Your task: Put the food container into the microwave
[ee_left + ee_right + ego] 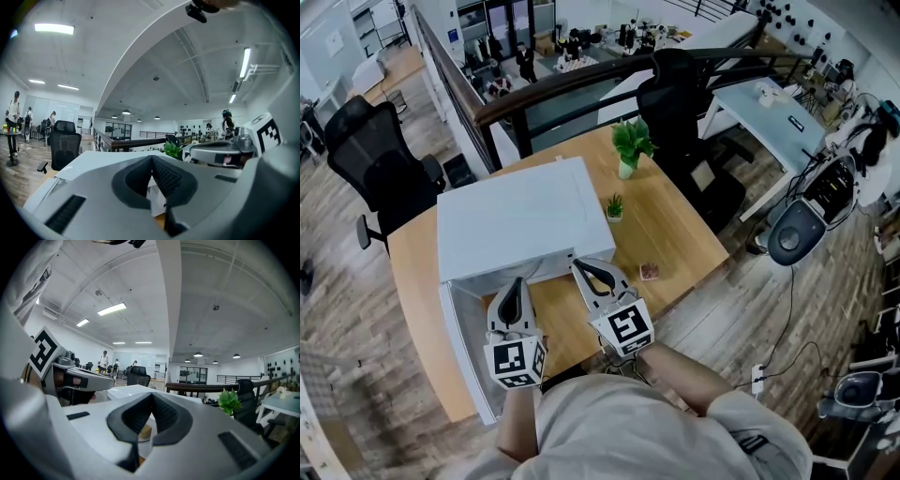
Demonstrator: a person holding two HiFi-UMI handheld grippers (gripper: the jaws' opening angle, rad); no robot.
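Microwave (520, 220) stands on wooden table (675, 234) in an office; left claw (517, 287) and right claw (586, 270) fully closed, empty.

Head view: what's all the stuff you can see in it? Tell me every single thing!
table: one, wooden, middle of the view
microwave: one, white, on the table's left part
big plant: one, green in a white pot, at the table's far edge
small plant: one, green, just right of the microwave
small thing: one, reddish, near the table's front edge; too small to tell what
chairs: two, black, one far left, one behind the table
railing: one, dark, behind the table
desk: one, pale, upper right
left hand-held gripper: one, grey, jaws shut, at the microwave's front
right hand-held gripper: one, grey, jaws shut, beside it
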